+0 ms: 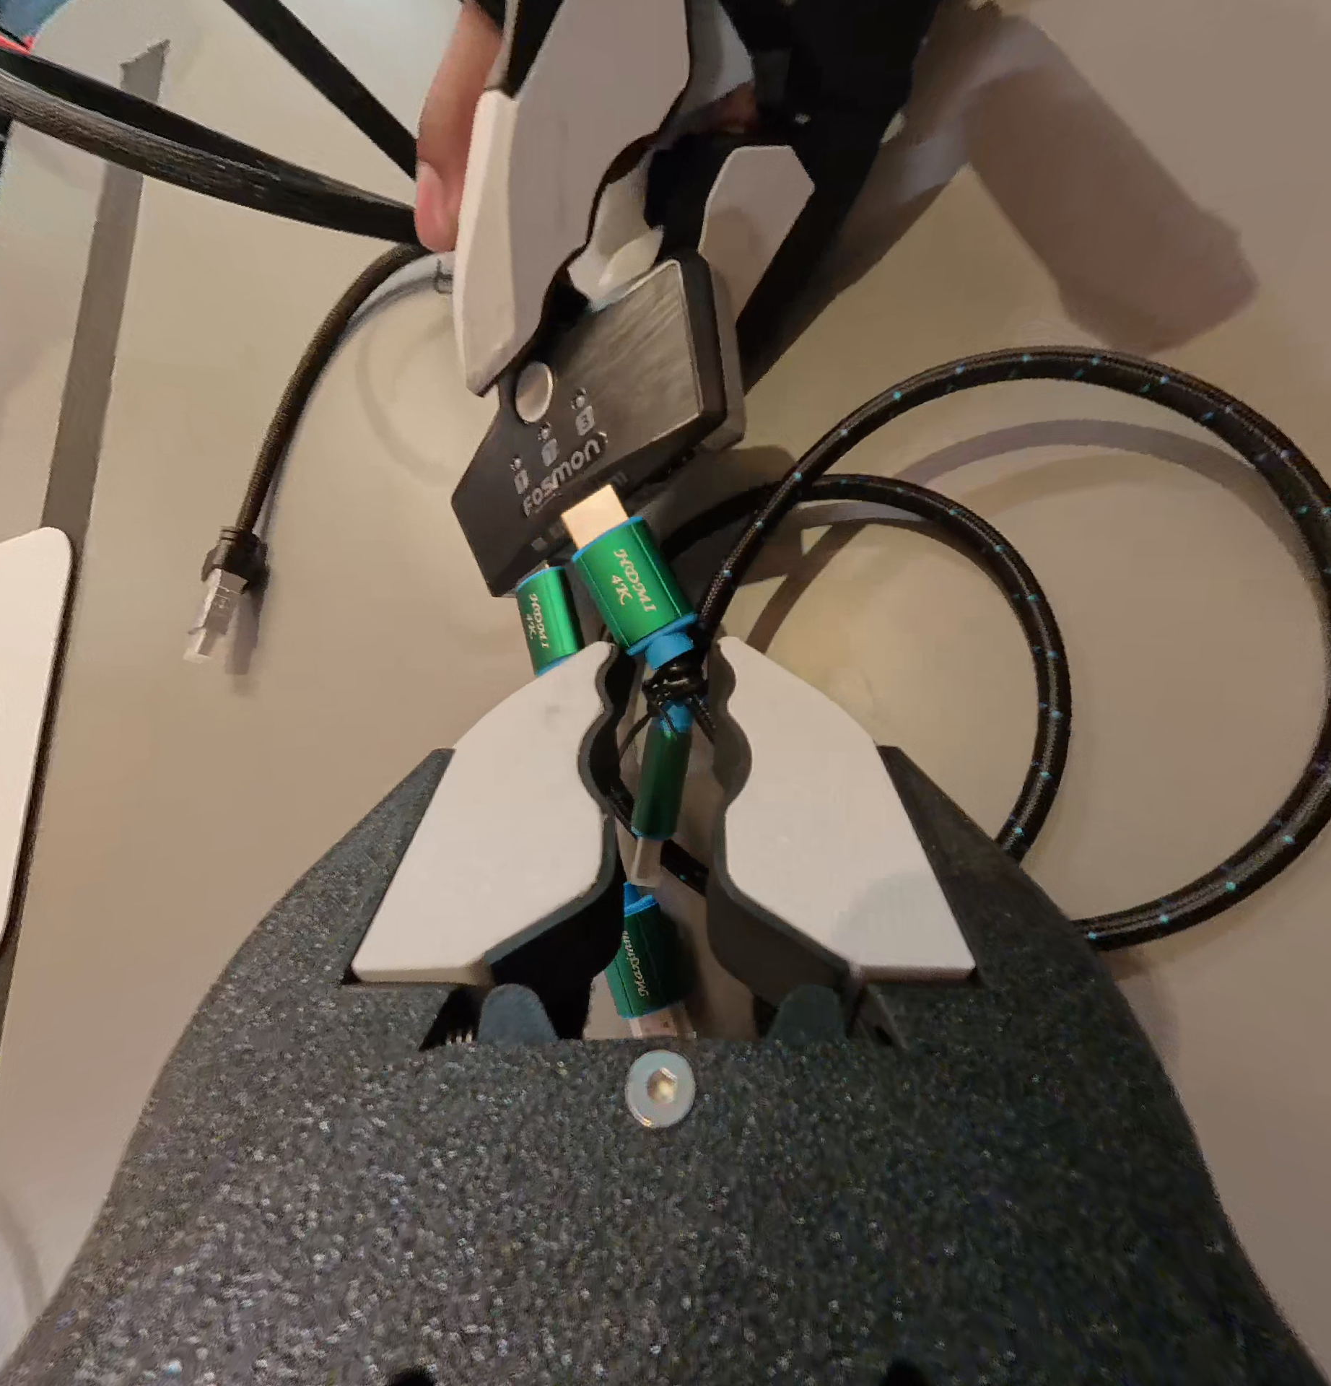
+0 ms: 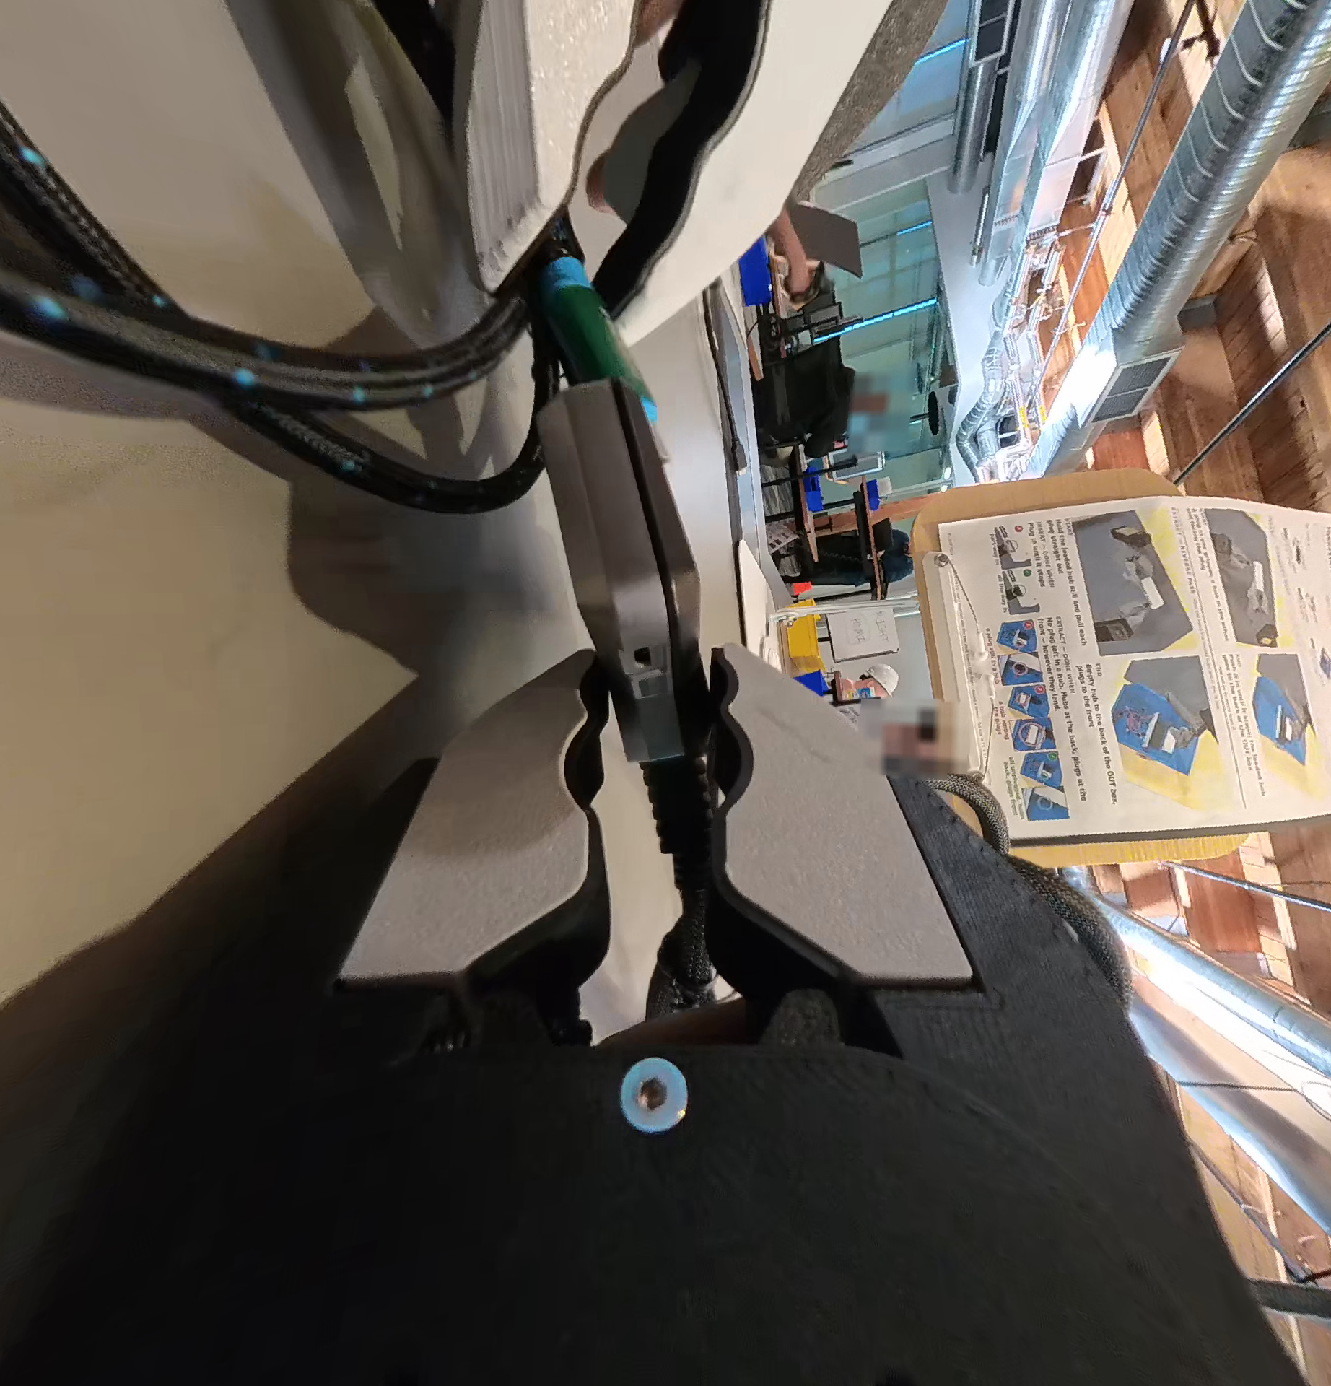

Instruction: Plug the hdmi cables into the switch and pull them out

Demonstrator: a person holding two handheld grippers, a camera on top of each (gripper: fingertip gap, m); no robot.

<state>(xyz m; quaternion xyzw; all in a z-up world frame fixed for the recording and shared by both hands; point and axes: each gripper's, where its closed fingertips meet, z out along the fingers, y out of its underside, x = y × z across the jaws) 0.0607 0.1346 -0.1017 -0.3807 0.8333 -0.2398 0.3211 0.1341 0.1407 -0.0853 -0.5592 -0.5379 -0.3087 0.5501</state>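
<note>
My left hand-held gripper (image 1: pixel 666 675) is closed on a green plug's (image 1: pixel 632 592) cable end, plug tip at the black hub (image 1: pixel 610 420), which my right hand-held gripper (image 2: pixel 651 705) clamps above the tabletop (image 1: pixel 947 600).

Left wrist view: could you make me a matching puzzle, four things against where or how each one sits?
1. flat black switch box with a round silver button
2. larger green metal plug with a blue collar
3. black cable ending in a clear plastic plug
4. black braided cable with blue flecks

A. gold tip bare, in no socket
B. looped in a coil, right
C. clamped in the right gripper
D. lying loose on the beige table, left

Pairs: 1-C, 2-A, 3-D, 4-B
</note>
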